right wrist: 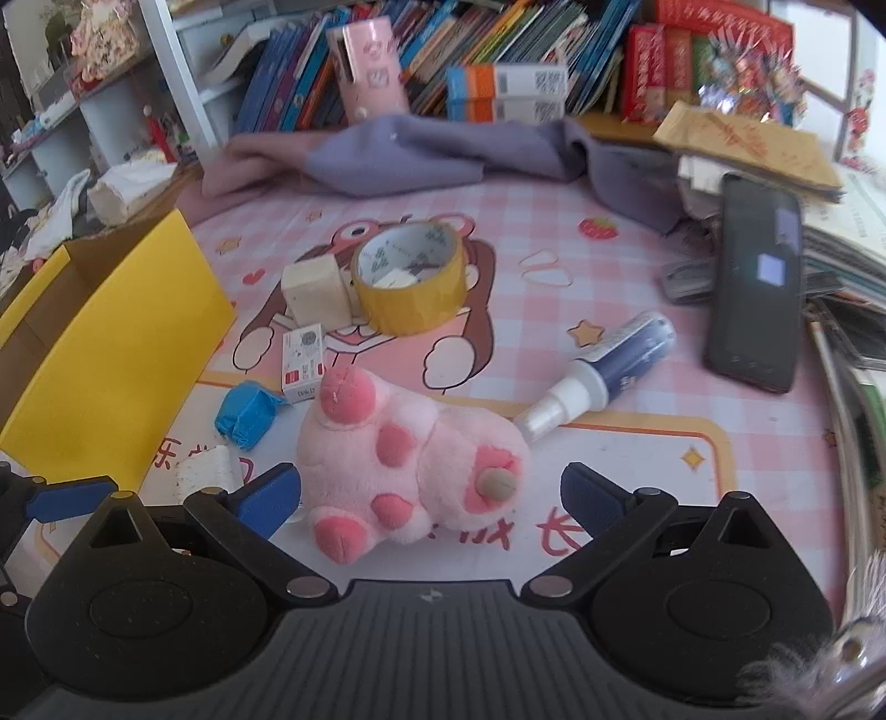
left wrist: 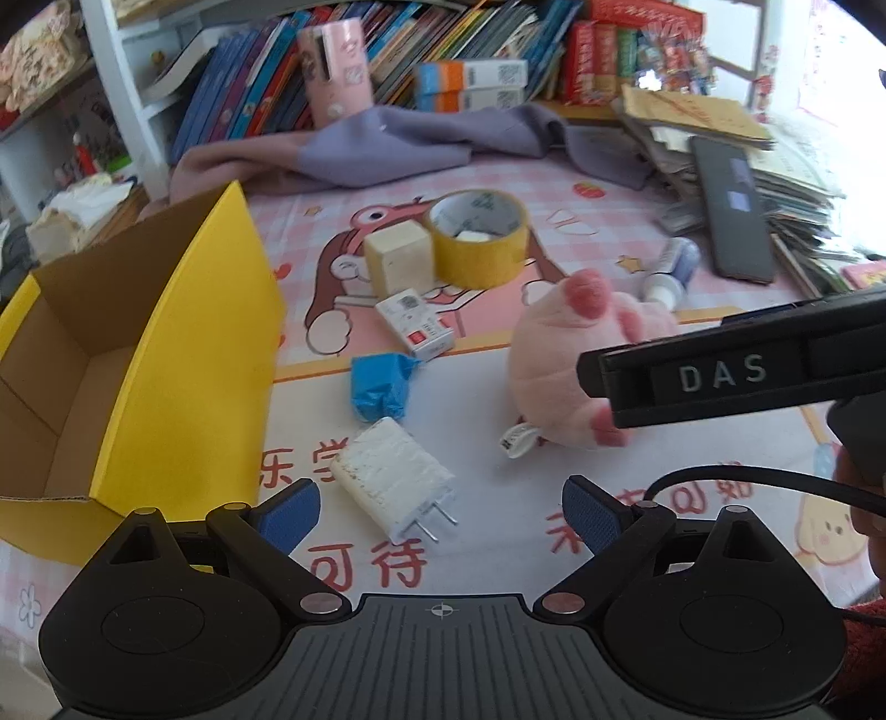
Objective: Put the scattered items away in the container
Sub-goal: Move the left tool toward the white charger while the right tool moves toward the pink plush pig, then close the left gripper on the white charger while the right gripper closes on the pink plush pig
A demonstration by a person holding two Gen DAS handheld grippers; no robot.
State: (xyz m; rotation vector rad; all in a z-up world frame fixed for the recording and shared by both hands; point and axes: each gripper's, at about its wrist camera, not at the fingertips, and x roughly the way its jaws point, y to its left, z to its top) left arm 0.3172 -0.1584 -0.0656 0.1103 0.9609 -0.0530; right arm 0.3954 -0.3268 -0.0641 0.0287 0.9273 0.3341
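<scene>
An open yellow cardboard box point(left wrist: 166, 360) stands at the left, also seen in the right wrist view point(right wrist: 111, 354). My left gripper point(left wrist: 440, 509) is open, and a white charger plug point(left wrist: 396, 482) lies on the mat between its fingers. My right gripper point(right wrist: 431, 498) is open around a pink plush toy point(right wrist: 404, 459), which rests on the mat. In the left wrist view the plush toy point(left wrist: 576, 354) shows behind one of the right gripper's black fingers point(left wrist: 692, 382). Further back lie a blue wrapped item point(left wrist: 379, 385), a small white box point(left wrist: 415, 324), a cream cube point(left wrist: 398, 260) and a yellow tape roll point(left wrist: 479, 238).
A spray bottle point(right wrist: 603, 376) lies right of the plush. A dark phone point(right wrist: 758, 282) leans on stacked papers point(right wrist: 841, 232) at the right. A purple cloth point(right wrist: 432, 149) and rows of books point(right wrist: 498, 50) line the back. The pink cartoon mat point(right wrist: 637, 471) covers the table.
</scene>
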